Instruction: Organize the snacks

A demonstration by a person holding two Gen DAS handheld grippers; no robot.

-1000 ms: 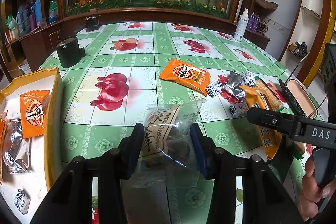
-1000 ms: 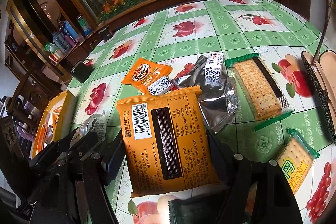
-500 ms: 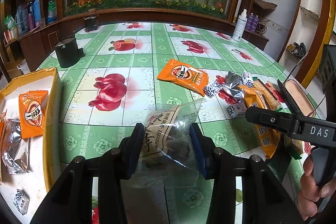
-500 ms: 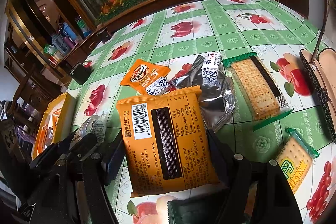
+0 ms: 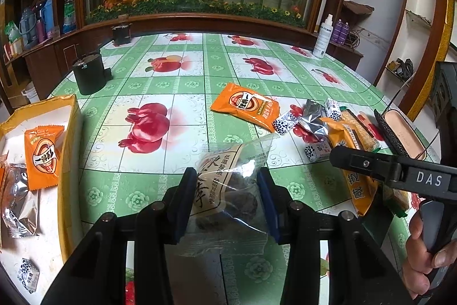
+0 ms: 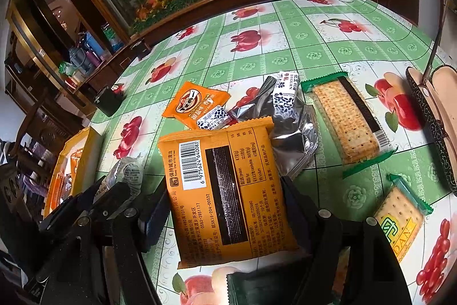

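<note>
My left gripper (image 5: 225,190) is shut on a clear plastic snack bag (image 5: 228,179) with dark contents and Chinese print, held above the table. My right gripper (image 6: 222,199) is shut on a large orange packet (image 6: 220,185), barcode side up; it also shows in the left wrist view (image 5: 357,185). The yellow box (image 5: 68,139) at the left holds an orange packet (image 5: 42,156), a silver packet (image 5: 17,207) and a small patterned candy (image 5: 28,276). The left gripper with its bag shows in the right wrist view (image 6: 125,176), just left of my right gripper.
On the green fruit-print tablecloth (image 6: 285,59) lie an orange packet (image 6: 194,105), a silver packet (image 6: 291,127), small black-and-white candies (image 6: 285,93), a long cracker pack (image 6: 345,122) and a small cracker pack (image 6: 400,216). A glasses case (image 6: 437,116) lies right. A black container (image 5: 88,76) and a spray bottle (image 5: 322,39) stand far back.
Both grippers keep their packets. The views have shifted slightly; the table items sit a little lower and nearer in frame.
</note>
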